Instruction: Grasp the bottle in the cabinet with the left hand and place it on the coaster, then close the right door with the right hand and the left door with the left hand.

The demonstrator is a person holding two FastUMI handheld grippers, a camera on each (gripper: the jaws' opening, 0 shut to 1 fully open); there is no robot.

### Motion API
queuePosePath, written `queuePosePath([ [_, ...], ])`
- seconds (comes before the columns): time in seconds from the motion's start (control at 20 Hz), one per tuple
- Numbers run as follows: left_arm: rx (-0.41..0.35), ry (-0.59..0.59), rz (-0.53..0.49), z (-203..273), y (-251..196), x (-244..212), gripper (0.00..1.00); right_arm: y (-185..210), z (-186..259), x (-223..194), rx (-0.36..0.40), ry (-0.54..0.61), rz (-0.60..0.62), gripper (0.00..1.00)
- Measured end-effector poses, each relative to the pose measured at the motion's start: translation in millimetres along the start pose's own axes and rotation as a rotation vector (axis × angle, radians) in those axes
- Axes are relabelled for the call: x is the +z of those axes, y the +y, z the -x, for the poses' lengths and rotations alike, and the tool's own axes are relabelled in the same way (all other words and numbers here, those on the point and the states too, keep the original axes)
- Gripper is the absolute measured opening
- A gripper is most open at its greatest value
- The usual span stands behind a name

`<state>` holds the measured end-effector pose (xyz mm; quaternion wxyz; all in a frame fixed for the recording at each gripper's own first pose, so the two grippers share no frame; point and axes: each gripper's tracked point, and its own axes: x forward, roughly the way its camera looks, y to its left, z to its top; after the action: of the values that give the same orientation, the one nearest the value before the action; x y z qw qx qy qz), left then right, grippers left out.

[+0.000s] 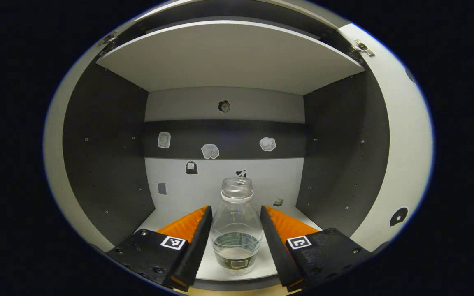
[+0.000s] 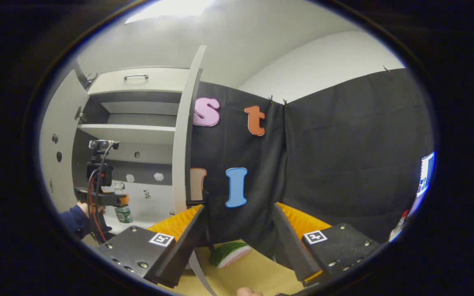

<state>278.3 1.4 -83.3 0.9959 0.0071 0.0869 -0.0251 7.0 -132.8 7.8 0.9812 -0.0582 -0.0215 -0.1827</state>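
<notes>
A clear, capless bottle [image 1: 236, 230] with a green label stands on the cabinet's white lower shelf [image 1: 237, 269]. My left gripper [image 1: 236, 209] is around its body, both fingers lying against its sides, shut on it. From the right gripper view the left gripper [image 2: 109, 198], held by a hand in a dark sleeve, reaches into the cabinet at the bottle [image 2: 122, 213]. My right gripper [image 2: 238, 207] hovers open over the tan table with nothing between its fingers. A green and pink coaster [image 2: 229, 253] lies on the table below it. Both doors stand open: the right door [image 2: 183, 144] and the left door [image 2: 58, 139].
A white upper shelf [image 1: 228, 57] spans the cabinet overhead, and small stickers dot the back wall [image 1: 210, 151]. The open doors [image 1: 405, 144] flank the opening. The tan table [image 2: 253, 273] lies in front of the black cloth wall. A screen [image 2: 425, 172] glows far right.
</notes>
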Motion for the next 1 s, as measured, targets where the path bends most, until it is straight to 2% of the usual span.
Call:
queuePosePath([
  [0.3, -0.079, 0.011, 0.046, 23, -7, 1, 0.74, -3, 4, 11, 0.016, -0.026, -0.021, 0.96],
  [0.6, -0.179, 0.001, 0.087, 74, -20, 4, 0.73, -13, 14, 9, 0.030, -0.011, -0.029, 0.96],
  [1.0, -0.236, 0.057, 0.070, 142, -19, -50, 0.73, -12, 35, 12, 0.087, -0.001, -0.020, 0.99],
])
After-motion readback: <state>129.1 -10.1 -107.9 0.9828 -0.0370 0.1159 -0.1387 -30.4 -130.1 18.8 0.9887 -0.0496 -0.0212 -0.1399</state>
